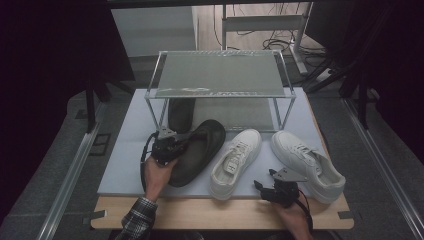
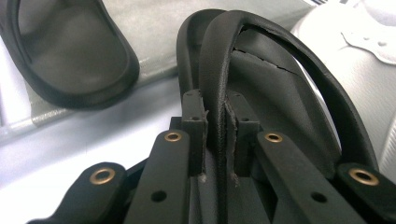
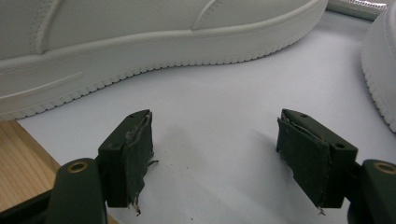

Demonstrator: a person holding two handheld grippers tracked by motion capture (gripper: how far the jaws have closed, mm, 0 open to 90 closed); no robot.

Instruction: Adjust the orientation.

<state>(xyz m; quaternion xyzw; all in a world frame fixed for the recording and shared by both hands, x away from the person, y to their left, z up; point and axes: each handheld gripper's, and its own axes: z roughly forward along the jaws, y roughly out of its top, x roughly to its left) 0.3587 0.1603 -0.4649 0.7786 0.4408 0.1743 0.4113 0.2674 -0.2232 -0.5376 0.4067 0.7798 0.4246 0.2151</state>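
At the left of the desk (image 1: 125,150), the left tool (image 1: 167,145) was clenched on the thin rim of a dark slipper (image 1: 197,150), its mate (image 1: 181,114) lying under the rack (image 1: 220,75). A narrow edge grip could slip or twist. Right of the white sneakers (image 1: 235,162), the right tool (image 1: 280,190) stood released, holding nothing.

lower shelf of clear-framed two-tier rack (image 1: 220,90): a dark slip-on shoe (image 1: 181,113) is taking the left end, the right part is lying open | rack front: a second dark slip-on shoe (image 1: 197,150) and two white lace-up sneakers (image 1: 235,162) (image 1: 307,165) are crowding it | pale mat (image 1: 125,165) left side: lying open
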